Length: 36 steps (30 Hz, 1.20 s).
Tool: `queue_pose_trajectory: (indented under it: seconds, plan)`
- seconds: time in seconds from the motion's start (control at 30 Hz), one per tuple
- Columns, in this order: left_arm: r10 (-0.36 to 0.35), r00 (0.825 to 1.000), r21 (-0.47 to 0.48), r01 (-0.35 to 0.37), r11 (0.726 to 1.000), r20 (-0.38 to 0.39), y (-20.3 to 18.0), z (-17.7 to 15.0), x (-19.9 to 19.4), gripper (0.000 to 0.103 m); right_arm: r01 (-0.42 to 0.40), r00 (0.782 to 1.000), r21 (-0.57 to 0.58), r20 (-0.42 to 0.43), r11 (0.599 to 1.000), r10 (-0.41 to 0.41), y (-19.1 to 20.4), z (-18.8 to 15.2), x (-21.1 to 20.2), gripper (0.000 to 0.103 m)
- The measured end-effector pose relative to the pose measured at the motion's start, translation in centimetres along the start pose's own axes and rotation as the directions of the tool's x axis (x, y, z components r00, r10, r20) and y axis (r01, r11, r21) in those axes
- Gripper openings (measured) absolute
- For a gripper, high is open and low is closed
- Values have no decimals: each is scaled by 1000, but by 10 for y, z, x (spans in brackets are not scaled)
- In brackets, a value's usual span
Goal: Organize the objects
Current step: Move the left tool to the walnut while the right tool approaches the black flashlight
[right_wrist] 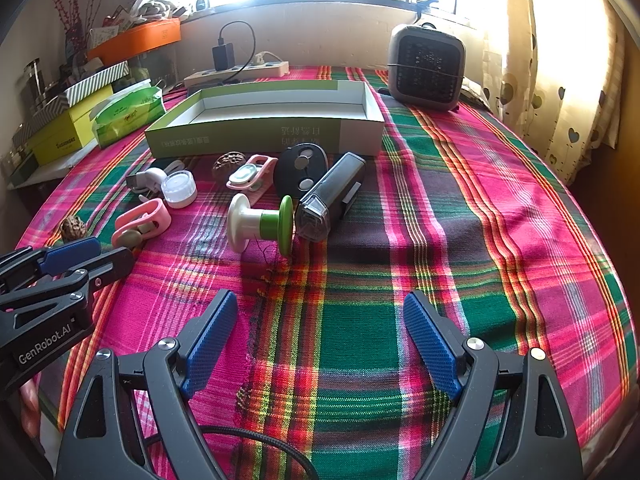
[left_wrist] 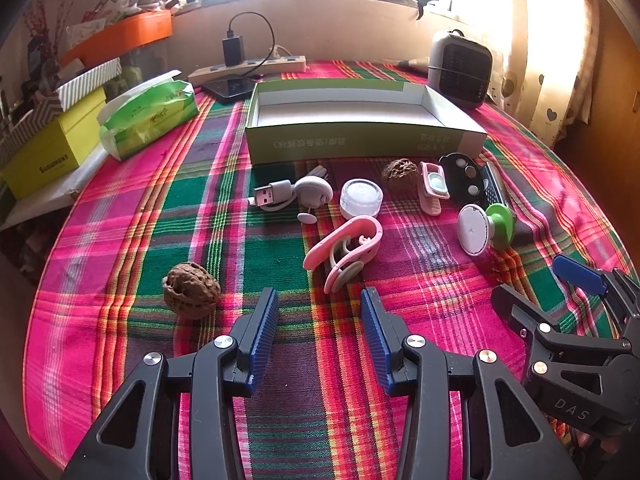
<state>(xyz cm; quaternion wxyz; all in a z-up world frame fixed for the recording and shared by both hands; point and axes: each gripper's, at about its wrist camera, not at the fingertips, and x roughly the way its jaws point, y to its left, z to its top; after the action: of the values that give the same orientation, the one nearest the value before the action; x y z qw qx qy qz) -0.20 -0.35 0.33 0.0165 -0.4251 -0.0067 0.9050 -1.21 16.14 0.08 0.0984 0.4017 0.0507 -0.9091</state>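
While both my grippers hang released at frame bottom, left gripper (left_wrist: pixel 320 304) and right gripper (right_wrist: pixel 320 312) grasp nothing; mid-frame the walnut (left_wrist: pixel 191 290), pink clip (left_wrist: pixel 344 246) and spool (right_wrist: pixel 260 222) lie on the worktop (right_wrist: pixel 480 240); box (left_wrist: pixel 360 136) beyond, upper centre.

You've got a woven plaid cloth (right_wrist: pixel 360 320) over the desk, matt and a bit coarse. The box (left_wrist: pixel 360 144) looks like smooth cardboard. Walnut (left_wrist: pixel 191 290) is rough and wrinkly, the pink clip (left_wrist: pixel 344 240) glossy plastic, the tissue pack (left_wrist: pixel 152 116) in shiny film.
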Motion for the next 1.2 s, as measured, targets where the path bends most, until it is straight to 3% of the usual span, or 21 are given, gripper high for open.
queue_pose_trajectory:
  seconds: [0.2, 0.4, 0.57, 0.8, 1.2]
  plan:
    - [-1, 1000, 14, 1, 1000, -22, 3, 0, -2, 40, -30, 999, -17, -24, 999, 29, -5, 2, 0, 85]
    - [-6, 1000, -5, 6, 1000, 10, 15, 0, -13, 40, -77, 997, 52, -12, 996, 78, -22, 5, -3, 85]
    - [-14, 998, -22, 16, 1000, 53, 32, 2, -25, 40, -65, 998, 84, 29, 994, 62, -34, 15, -10, 85]
    - [-31, 998, -74, 35, 997, 55, 55, 5, -25, 40, -71, 997, 117, 40, 991, 67, -45, 28, -8, 85]
    - [-21, 997, -65, 26, 998, 71, 63, 4, -25, 40, -69, 997, 128, 40, 989, 64, -49, 44, 3, 80]
